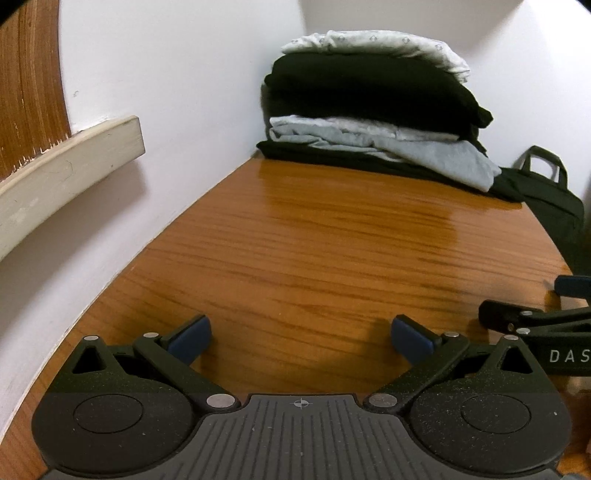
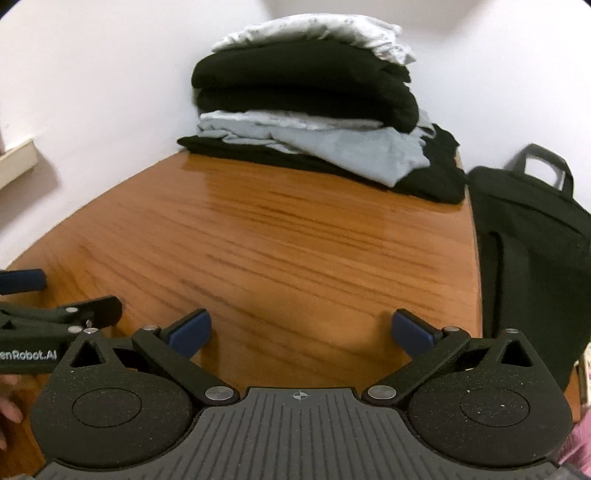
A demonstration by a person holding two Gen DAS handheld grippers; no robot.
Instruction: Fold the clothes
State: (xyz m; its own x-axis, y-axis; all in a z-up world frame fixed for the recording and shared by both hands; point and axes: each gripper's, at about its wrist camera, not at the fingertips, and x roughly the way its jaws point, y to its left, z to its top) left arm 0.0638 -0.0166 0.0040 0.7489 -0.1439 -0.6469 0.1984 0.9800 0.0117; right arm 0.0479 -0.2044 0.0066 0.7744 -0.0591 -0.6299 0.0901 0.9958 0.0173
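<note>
I see both of my grippers held low over a glossy wooden table (image 1: pixel 314 236), side by side and pointing toward the far end. My left gripper (image 1: pixel 301 338) has its two blue-padded fingers spread wide apart with only bare wood between them; it holds nothing. My right gripper (image 2: pixel 301 332) is the same: fingers wide apart, bare wood between them. In the left wrist view the right gripper pokes in at the right edge, and in the right wrist view the left gripper shows at the left edge, so the two sit just beside each other.

The clothes are well apart from both grippers, at the far end of the table against a white wall (image 1: pixel 177 74). They form a folded stack (image 2: pixel 314 107): a black garment (image 2: pixel 436 173) spread flat at the bottom, a light grey garment (image 2: pixel 351 147) on it with one corner drooping toward the right, thick black folded garments (image 2: pixel 303 85) above that, and a white patterned garment (image 2: pixel 317 31) on top.

A black bag (image 2: pixel 532 236) with a carry handle stands just beyond the table's right edge. A pale wooden ledge (image 1: pixel 66 166) juts from the wall on the left.
</note>
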